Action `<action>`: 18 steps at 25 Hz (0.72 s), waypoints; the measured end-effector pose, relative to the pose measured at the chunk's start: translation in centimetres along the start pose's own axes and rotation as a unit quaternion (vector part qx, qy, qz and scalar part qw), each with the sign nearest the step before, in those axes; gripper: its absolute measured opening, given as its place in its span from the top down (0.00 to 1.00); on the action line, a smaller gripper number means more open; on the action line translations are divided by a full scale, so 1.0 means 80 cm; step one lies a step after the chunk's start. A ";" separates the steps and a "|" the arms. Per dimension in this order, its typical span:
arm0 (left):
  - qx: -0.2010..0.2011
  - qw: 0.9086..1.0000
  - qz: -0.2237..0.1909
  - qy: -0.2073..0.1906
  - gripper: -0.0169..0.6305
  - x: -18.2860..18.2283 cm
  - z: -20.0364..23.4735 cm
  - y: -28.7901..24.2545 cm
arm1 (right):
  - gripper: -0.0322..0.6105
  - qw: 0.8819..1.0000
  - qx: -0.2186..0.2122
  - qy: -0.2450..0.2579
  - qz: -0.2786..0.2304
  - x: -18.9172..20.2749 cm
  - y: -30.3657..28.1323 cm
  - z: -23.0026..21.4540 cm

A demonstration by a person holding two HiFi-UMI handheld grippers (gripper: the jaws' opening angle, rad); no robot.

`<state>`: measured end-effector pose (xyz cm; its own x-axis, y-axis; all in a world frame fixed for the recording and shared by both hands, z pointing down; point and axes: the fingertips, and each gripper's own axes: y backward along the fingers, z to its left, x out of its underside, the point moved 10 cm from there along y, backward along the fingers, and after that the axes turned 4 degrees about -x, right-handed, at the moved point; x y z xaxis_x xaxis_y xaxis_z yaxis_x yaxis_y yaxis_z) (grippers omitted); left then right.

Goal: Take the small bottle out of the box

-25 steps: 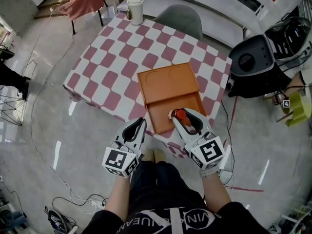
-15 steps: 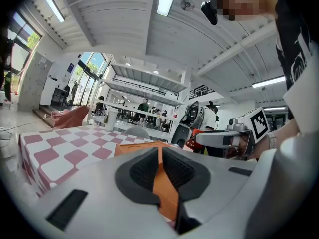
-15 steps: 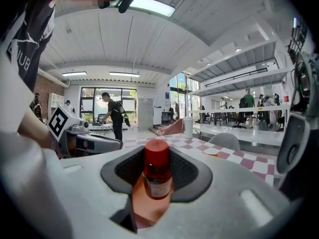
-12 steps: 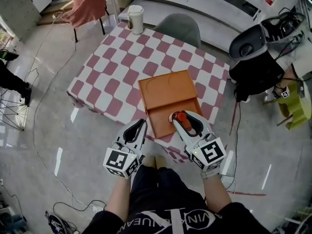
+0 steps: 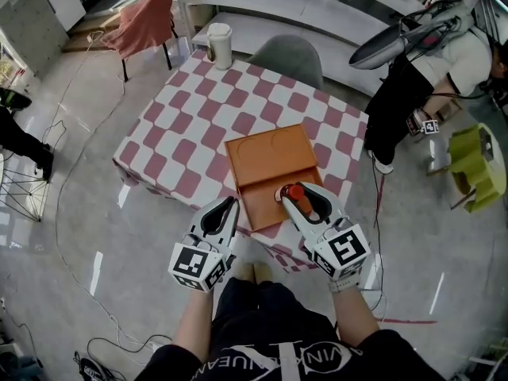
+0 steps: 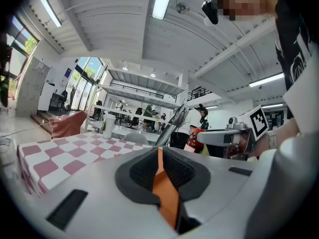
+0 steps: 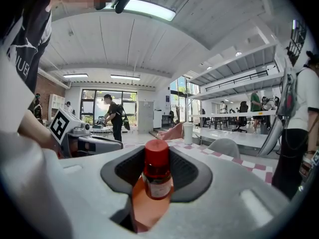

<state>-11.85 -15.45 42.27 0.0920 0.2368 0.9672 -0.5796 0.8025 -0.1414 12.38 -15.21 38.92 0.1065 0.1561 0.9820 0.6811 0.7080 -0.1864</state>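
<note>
A: Right gripper view: jaws clamped on the small bottle (image 7: 157,176); grip is on the body, red cap standing above the pads; bottle upright. Orange shows straight below the jaws, so I judge it's not clear of the box (image 5: 270,153) yet.
B: Then lift straight up; hold the squeeze constant, no tilt. The body looks smooth and labelled, so it could slip. Clear the wall on the wrist side before pulling back.
A: Head view adds the layout: right gripper (image 5: 295,194) is over the box's near half. The far half, ahead of the tips, is bare. The box sits at the near edge of the checked table (image 5: 198,109).
B: Left gripper?
A: Left gripper (image 5: 228,205) is just beside the right one, on its left, tips near the box's corner. Left gripper view shows its jaws together, nothing held, only an orange sliver through the slit. It also shows the right gripper side-on, off to its right.
B: Bottle's height over the box floor?
A: Can't tell from any view.
</note>
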 end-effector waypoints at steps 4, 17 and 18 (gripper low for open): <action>0.000 1.000 -0.005 0.004 0.92 -0.005 -0.001 0.001 | 0.73 1.000 -0.002 0.002 -0.007 -0.007 0.001 -0.002; -0.006 1.000 -0.022 0.001 0.92 -0.022 -0.001 0.012 | 0.73 1.000 -0.005 0.007 -0.015 -0.029 0.004 0.003; -0.007 1.000 -0.022 0.001 0.92 -0.022 -0.001 0.013 | 0.73 1.000 -0.004 0.006 -0.015 -0.030 0.005 0.003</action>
<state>-12.55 -15.01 40.40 0.1185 0.2025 0.9721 -0.5632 0.8200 -0.1021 12.23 -15.17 36.51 0.0945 0.1255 0.9876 0.6896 0.7072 -0.1559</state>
